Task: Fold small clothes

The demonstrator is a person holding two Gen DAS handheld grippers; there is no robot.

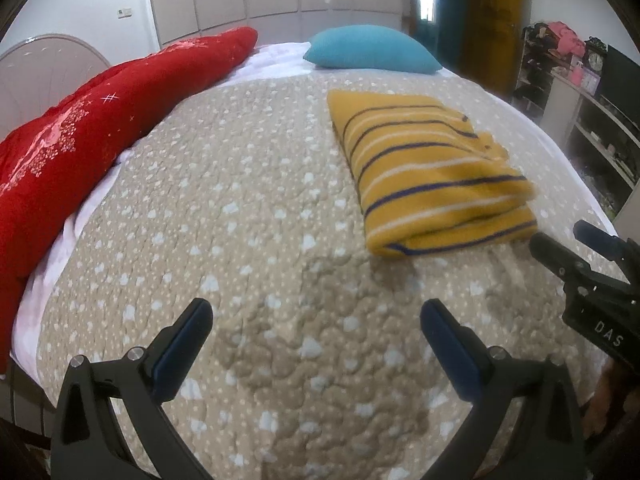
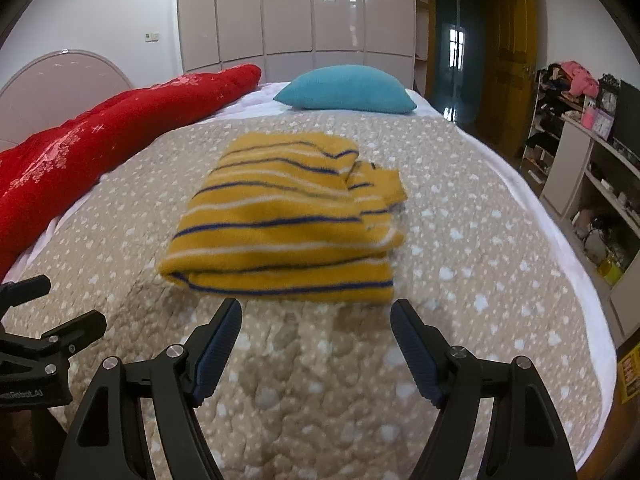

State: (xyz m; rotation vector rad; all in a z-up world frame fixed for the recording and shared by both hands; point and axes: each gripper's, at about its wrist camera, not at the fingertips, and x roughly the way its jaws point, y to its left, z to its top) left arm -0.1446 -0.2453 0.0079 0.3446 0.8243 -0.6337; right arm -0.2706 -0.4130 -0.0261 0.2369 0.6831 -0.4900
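Beige quilt [image 2: 304,380] covers the bed. I see the shirt [image 2: 288,220], mustard with navy and white stripes, folded into a thick bundle mid-bed. My left tool [image 1: 316,320] and right tool [image 2: 316,320] both gape, holding nothing, short of it.

White capitals reading "DAS" are seen on the black body of the right gripper [image 1: 560,240], at the right edge of the left wrist view. In the right wrist view, pale lettering is printed on the black body of the left gripper [image 2: 52,304] at the lower left; it appears to end in "Robot.AI", but the start is cut off and blurred. A yellow sign [image 2: 629,374] with dark marks is shown at the far right of that view, though its wording cannot be read.
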